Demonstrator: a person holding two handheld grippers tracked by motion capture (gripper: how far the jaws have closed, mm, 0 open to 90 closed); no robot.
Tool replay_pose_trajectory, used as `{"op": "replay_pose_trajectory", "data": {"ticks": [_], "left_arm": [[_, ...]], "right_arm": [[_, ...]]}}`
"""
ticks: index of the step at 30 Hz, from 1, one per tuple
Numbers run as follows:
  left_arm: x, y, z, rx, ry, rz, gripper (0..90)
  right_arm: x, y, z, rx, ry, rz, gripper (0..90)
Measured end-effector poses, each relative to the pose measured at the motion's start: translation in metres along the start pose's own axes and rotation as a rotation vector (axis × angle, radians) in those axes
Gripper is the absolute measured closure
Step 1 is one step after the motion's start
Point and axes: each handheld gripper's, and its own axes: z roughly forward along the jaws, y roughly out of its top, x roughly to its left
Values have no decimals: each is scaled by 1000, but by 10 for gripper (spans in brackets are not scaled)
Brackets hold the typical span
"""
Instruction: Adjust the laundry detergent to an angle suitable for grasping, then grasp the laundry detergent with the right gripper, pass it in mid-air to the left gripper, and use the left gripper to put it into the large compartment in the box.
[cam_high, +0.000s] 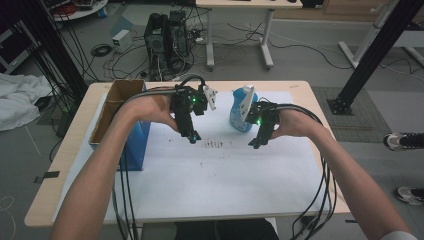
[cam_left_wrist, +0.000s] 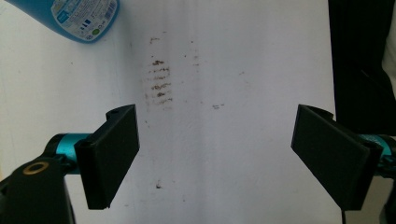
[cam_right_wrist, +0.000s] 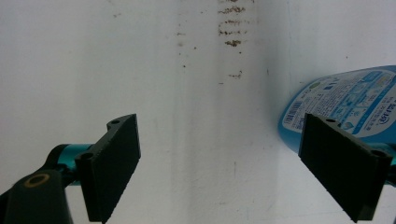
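A blue spray bottle (cam_high: 242, 109) with a white label stands upright on the white sheet (cam_high: 220, 170), toward the back of the table. Brown smudges (cam_high: 214, 144) mark the sheet in front of it. My left gripper (cam_high: 192, 137) hangs open just left of the smudges, jaws pointing down, nothing between them. My right gripper (cam_high: 256, 144) is open too, just right of the smudges and in front of the bottle. The bottle's base (cam_left_wrist: 74, 18) sits at the top left of the left gripper view, the stains (cam_left_wrist: 158, 81) ahead of the jaws. In the right gripper view the bottle (cam_right_wrist: 345, 102) lies behind the right jaw.
An open cardboard box (cam_high: 116, 102) with a blue side stands at the table's left edge. Cables trail from both grippers over the table's front edge. Beyond the table are computer towers (cam_high: 167, 37), floor cables and another desk.
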Motion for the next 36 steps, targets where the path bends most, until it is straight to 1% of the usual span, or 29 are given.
{"op": "replay_pose_trajectory", "data": {"ticks": [1,2,7,10,11,12,16,19,20,23,26,28,30,31,32,33,35,36], "left_arm": [[0,0,0,0,0,0,153],[0,0,0,-7,-10,-6,153],[0,0,-1,-3,-8,-9,152],[0,0,-2,-2,-7,2,152],[-2,0,-1,-17,-7,-13,153],[-2,1,-2,-1,-9,-6,153],[-2,1,-1,-13,-9,-11,153],[-1,2,0,-14,-7,-12,153],[-1,4,-1,-9,2,-12,152],[-3,5,-2,-6,-1,-4,153],[-3,4,-2,-9,-1,-3,153],[-3,3,-3,-9,7,-8,152],[-4,3,-3,0,10,-6,152],[-5,3,-3,-9,9,-4,153],[-5,3,-3,-7,6,-2,153],[-5,3,-4,-7,7,-1,152],[-5,3,-4,-5,7,-5,153],[-5,2,-3,-8,6,-4,153]], "right_arm": [[0,0,0,-2,-3,0,119],[0,0,0,-2,-2,1,119],[0,0,1,8,-5,5,119],[-1,0,1,12,-4,4,119],[0,0,2,-1,-12,19,119],[0,0,2,-3,-13,16,119],[0,0,0,-5,-19,22,119],[1,-1,-1,-4,-26,16,119],[1,-1,-2,1,-31,14,119],[1,-2,-1,-14,-34,9,119],[1,-1,-2,-14,-44,6,119],[2,-1,-2,-16,-30,10,119],[2,0,-1,-12,-35,7,119],[3,0,-1,-5,-38,8,119],[4,0,-1,-2,-40,8,119],[3,0,-2,6,-29,-13,119],[4,0,-2,-7,-40,8,119],[4,0,-3,-4,-44,8,119]]}}
